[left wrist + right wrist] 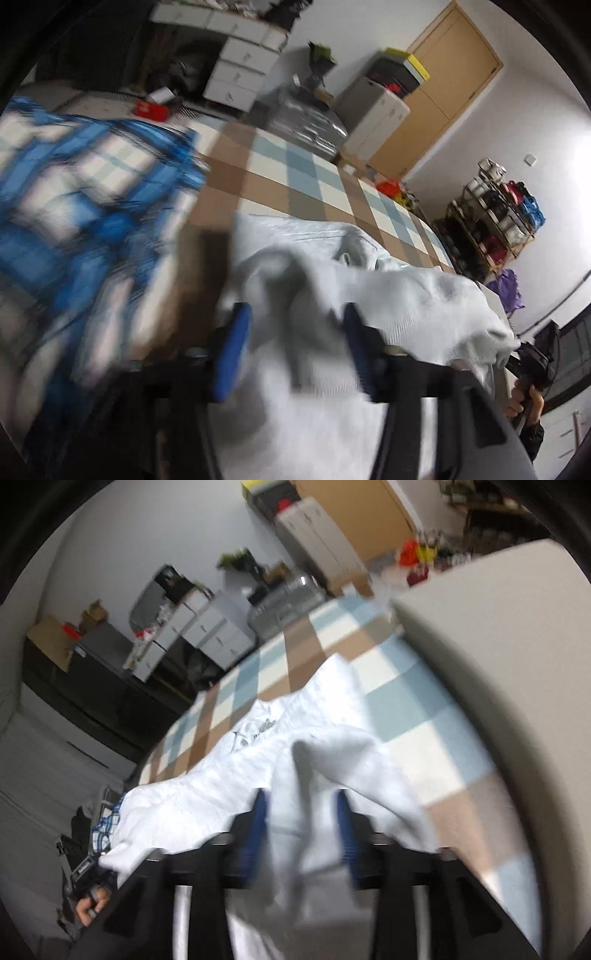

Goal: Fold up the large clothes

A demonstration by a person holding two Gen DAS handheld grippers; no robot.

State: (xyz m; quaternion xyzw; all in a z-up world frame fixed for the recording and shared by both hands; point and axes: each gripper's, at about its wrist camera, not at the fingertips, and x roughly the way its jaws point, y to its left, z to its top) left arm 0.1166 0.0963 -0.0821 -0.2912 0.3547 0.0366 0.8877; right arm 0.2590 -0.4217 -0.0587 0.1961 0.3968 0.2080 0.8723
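Note:
A large white garment (388, 295) lies bunched on a bed with a brown, blue and cream checked cover (295, 177). My left gripper (295, 314) has blue pads (232, 354) set apart with a fold of the garment between them. My right gripper (301, 801) likewise has blue pads (258, 823) apart around a fold of the same white garment (229, 771) over the checked cover (424, 716). The cloth drapes from both grippers. The views are motion-blurred, so the grip is unclear.
A blue and white plaid garment (74, 192) lies on the bed's left side. White drawers (240, 70), a silver suitcase (306, 118), a wooden door (436, 88) and a cluttered shelf (498, 221) stand around the bed. A pale headboard or edge (498, 635) runs at the right.

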